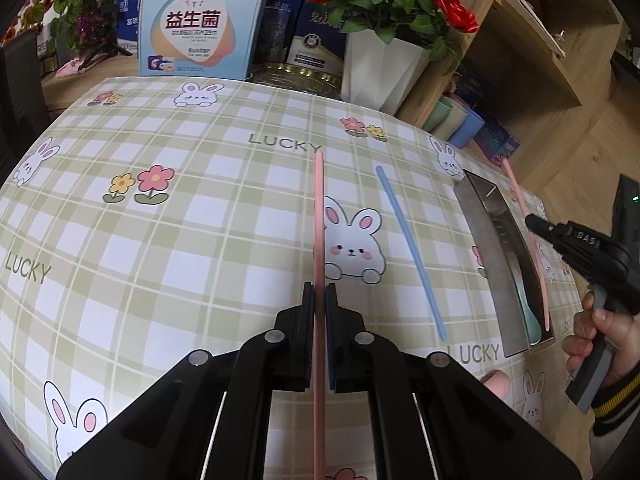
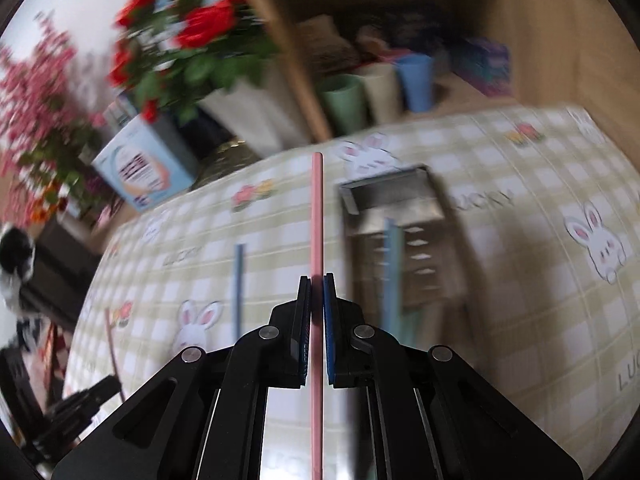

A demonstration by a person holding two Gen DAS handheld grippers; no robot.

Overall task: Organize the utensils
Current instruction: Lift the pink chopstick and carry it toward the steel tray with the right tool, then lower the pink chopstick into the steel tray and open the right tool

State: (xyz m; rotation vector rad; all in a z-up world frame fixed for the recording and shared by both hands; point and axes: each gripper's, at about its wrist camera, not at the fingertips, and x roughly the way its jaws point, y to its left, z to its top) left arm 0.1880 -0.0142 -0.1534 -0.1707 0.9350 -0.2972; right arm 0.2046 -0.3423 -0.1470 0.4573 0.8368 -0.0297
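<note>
- Over the checked counter, we grip one pink chopstick in the closed left claw, and another pink chopstick in the closed right claw.
- Either thin stick could pivot or slip while we carry it.
- Right of us, the steel tray holds a teal spoon; a long stick could catch its rim.
- One blue chopstick lies loose beside it.

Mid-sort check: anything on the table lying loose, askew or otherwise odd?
One blue chopstick lies loose and slanted on the tablecloth, left of the metal tray. Nothing looks spilled or broken.
</note>
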